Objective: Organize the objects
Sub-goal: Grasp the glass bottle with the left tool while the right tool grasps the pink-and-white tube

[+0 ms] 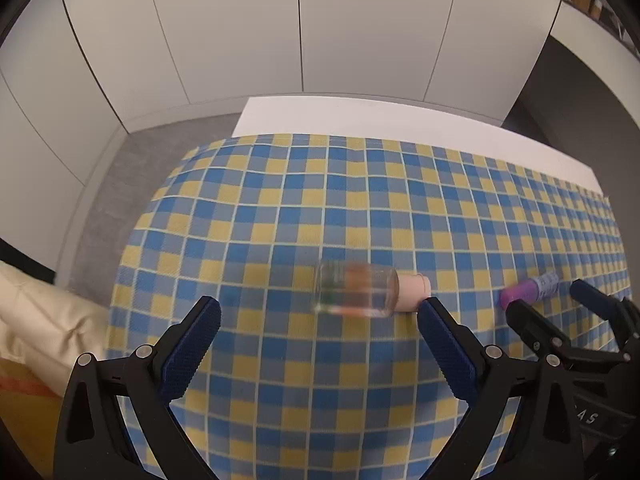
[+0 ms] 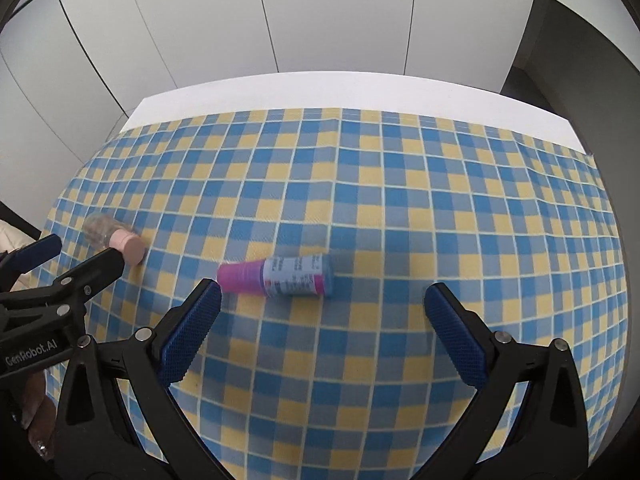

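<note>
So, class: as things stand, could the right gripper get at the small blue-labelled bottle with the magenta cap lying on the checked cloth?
Probably yes. The right gripper has its jaws open, and the magenta-capped bottle lies on its side just ahead, with nothing between.

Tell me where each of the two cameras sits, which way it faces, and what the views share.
Left wrist view: sits on the left gripper, looking forward and down along its open fingers at the clear bottle with a pink cap lying on the checked cloth; the right gripper shows at the right edge.
Right wrist view: sits on the right gripper, facing the purple-capped bottle lying on its side; the left gripper and part of a hand show at left.
Shared: both bottles, the cloth, the white table and the panelled wall.
</note>
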Demonstrator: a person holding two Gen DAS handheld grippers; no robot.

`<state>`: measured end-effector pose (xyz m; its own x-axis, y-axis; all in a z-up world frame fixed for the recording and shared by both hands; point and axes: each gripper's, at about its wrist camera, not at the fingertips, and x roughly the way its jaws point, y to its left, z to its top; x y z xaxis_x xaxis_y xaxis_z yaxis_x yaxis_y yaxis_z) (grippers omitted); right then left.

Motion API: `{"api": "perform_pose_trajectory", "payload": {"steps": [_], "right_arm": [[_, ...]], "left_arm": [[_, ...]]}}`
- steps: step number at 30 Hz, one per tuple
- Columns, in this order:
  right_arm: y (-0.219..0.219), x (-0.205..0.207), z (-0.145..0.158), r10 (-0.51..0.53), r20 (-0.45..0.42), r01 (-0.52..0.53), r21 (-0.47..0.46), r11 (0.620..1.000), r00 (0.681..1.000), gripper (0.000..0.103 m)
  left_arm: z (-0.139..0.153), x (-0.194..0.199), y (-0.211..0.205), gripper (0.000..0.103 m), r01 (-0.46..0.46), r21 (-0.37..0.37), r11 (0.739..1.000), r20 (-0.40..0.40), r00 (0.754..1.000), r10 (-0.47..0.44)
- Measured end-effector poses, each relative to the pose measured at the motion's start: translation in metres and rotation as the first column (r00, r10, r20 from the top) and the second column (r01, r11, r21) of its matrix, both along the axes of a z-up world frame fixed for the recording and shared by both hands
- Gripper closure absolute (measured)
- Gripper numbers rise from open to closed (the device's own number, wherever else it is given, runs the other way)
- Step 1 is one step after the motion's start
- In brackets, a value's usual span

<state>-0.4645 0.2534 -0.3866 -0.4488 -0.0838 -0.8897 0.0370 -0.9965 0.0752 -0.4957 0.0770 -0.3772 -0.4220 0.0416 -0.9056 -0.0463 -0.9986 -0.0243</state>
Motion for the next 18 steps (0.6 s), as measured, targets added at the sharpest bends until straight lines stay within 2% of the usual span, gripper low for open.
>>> {"api": "perform_pose_trajectory", "payload": {"steps": [3,4,5,6,7,12,15,16,18], "right_arm": [[-0.012,0.000,-0.002,0.006,-0.022,-0.006,0.041,0.999,1.000,0.001],[-0.019,0.002,-0.003,0.017,-0.034,-0.014,0.091,0.996,0.999,0.006],[-0.022,0.005,-0.002,0.027,-0.059,-0.021,0.096,0.995,0.998,0.017],[-0.024,0.006,-0.001,0.038,-0.067,-0.032,0.083,0.996,0.997,0.023],[-0.028,0.009,0.000,0.049,-0.078,-0.042,0.088,0.995,0.996,0.041],[-0.023,0.008,-0.003,0.023,-0.084,-0.016,0.087,0.996,0.996,0.043],[-0.013,0.008,-0.006,-0.003,-0.081,0.010,0.083,0.996,0.997,0.043],[-0.008,0.008,-0.007,-0.014,-0.080,0.021,0.082,0.996,0.997,0.043],[-0.002,0.009,-0.008,-0.025,-0.077,0.031,0.078,0.996,0.997,0.043]], "left_arm": [[-0.009,-0.012,-0.006,0.004,-0.013,0.023,1.000,0.016,1.000,0.013],[-0.010,-0.014,-0.007,0.004,-0.012,0.031,0.999,0.019,1.000,0.011],[-0.011,-0.014,-0.006,0.004,-0.010,0.036,0.999,0.017,1.000,0.009],[-0.011,-0.014,-0.005,0.004,-0.004,0.038,0.999,0.012,1.000,0.004],[-0.010,-0.013,-0.003,0.004,0.003,0.036,0.999,0.009,1.000,-0.004],[-0.008,-0.006,0.012,0.004,0.019,0.029,0.999,0.030,0.999,-0.020],[-0.010,-0.006,0.018,0.004,-0.026,0.038,0.999,0.057,0.998,0.024],[-0.013,-0.009,0.019,0.005,-0.064,0.010,0.998,0.062,0.996,0.064],[-0.012,-0.008,0.026,0.014,-0.093,-0.031,0.995,0.030,0.995,0.094]]}}
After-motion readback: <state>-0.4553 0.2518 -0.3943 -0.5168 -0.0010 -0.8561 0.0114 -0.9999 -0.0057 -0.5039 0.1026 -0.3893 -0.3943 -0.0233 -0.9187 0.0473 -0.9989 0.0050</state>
